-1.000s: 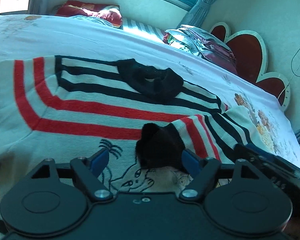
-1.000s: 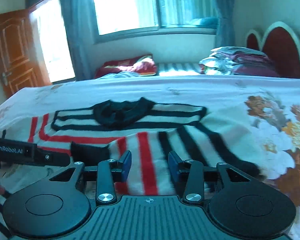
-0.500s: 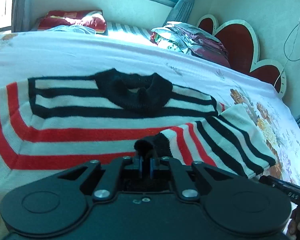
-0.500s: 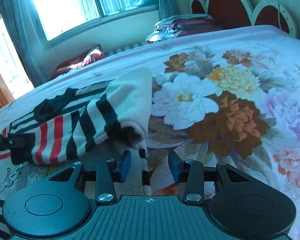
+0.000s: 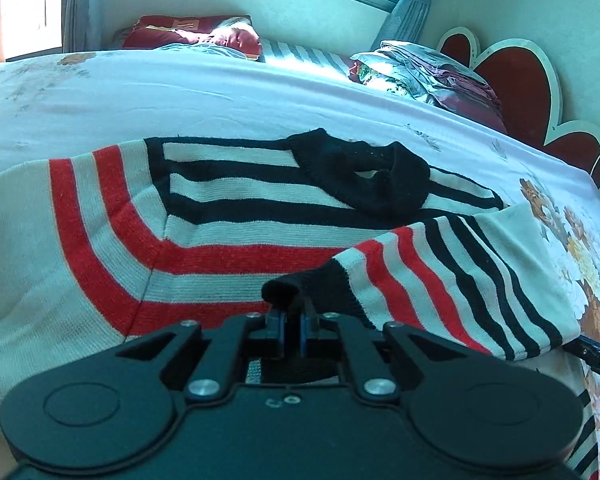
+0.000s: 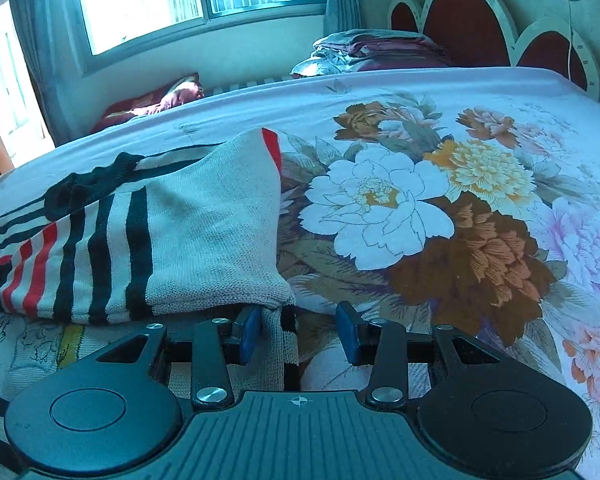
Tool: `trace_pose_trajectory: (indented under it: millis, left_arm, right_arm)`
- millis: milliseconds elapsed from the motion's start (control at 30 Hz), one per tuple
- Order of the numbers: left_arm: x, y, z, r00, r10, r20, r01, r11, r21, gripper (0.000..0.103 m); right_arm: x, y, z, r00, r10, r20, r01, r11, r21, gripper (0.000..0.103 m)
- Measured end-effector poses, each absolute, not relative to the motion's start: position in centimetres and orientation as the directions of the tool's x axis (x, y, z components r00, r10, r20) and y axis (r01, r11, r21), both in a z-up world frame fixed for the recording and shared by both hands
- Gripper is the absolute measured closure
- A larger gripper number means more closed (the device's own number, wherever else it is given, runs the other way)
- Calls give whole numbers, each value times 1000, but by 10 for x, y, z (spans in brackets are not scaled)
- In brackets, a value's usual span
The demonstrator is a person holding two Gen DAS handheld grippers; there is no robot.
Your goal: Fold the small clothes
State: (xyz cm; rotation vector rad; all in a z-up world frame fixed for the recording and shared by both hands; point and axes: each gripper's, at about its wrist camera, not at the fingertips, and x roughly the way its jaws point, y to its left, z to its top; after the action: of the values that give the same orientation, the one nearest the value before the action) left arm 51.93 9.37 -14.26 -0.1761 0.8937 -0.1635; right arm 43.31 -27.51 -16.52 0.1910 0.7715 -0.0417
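Black sleeve cuff (image 5: 300, 292) in clamped left hand-held gripper (image 5: 293, 326); right hand-held gripper (image 6: 298, 332) agape, low.

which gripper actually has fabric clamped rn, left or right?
The left gripper: its blue pads are shut on the sweater's black sleeve cuff. The right gripper stands open, with only a sweater edge hanging between its fingers.

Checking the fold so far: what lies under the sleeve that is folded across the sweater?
Under the folded sleeve lies the sweater front, its red and black stripes showing around it. The left gripper pinches the black cuff. The chest directly beneath the sleeve is covered.
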Motion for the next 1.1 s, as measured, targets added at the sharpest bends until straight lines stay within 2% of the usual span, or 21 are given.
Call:
trace_pose_trajectory:
  millis: [67,133,233,267,300,400,500,533,567,600,633,667,733,767,833,933,1000,1033,1067,1100]
  left_arm:
    - [520,94,-143,612,-218,-760,77,973,-217,97]
    - [521,94,-143,611,-218,-761,90,974,-207,97]
    - [520,92,-143,612,-212,-762,92,976,-198,97]
    - [519,91,-141,615,-207,-761,90,977,-193,97]
    - [518,90,-139,622,-201,-757,91,979,-185,97]
    - [514,87,-137,637,-171,-752,86,985,-152,97]
    - [517,90,-142,625,-175,-761,78,984,-162,97]
    - [517,91,-142,625,-181,-760,84,983,-164,95]
    - [517,92,-141,627,-173,-759,85,984,-154,84]
    - [516,93,-140,633,-158,-758,77,987,-142,79]
    - [515,95,-139,641,-146,-754,67,989,-134,70]
    - [515,97,-139,643,-143,-752,62,989,-136,67]
    - [519,101,-141,637,-156,-755,55,986,-157,68]
    - [521,102,-142,635,-161,-756,54,985,-165,70]
    - [526,102,-143,630,-170,-757,51,983,-178,71]
    - [533,102,-144,622,-199,-758,54,976,-212,76]
    - [535,101,-146,617,-217,-756,66,972,-225,94]
    - [533,101,-145,634,-209,-744,64,974,-218,96]
    - [530,98,-143,656,-172,-735,58,982,-177,96]
    - [529,94,-143,662,-136,-737,54,990,-134,96]
  right_arm:
    - [431,-276,-158,714,85,-695,53,983,176,62]
    - [416,-277,-139,774,96,-626,15,985,170,62]
    - [413,-277,-124,814,91,-573,2,987,159,63]
    - [420,-275,-124,810,102,-577,-6,986,166,87]
    - [427,-273,-127,799,114,-591,-12,985,175,101]
    - [452,-265,-150,725,137,-675,-25,984,174,101]
    - [458,-267,-157,718,140,-682,-31,985,170,101]
    - [458,-271,-152,723,147,-675,-22,981,190,100]
    - [458,-276,-146,742,155,-652,-15,977,215,99]
    - [459,-281,-141,765,152,-626,-8,974,227,81]
    - [465,-287,-134,784,147,-603,2,971,239,42]
    - [474,-293,-130,794,145,-591,14,967,256,29]
    - [500,-303,-127,795,156,-586,26,957,289,27]
    - [515,-307,-127,791,165,-590,29,952,305,29]
    - [546,-315,-132,764,215,-608,32,929,368,62]
    - [580,-328,-146,731,257,-633,69,894,442,63]
    - [594,-332,-156,698,306,-647,69,871,487,63]
    - [597,-332,-158,694,328,-641,49,866,497,83]
    - [597,-327,-159,697,292,-654,39,896,442,93]
    - [598,-322,-161,691,216,-690,52,937,346,93]
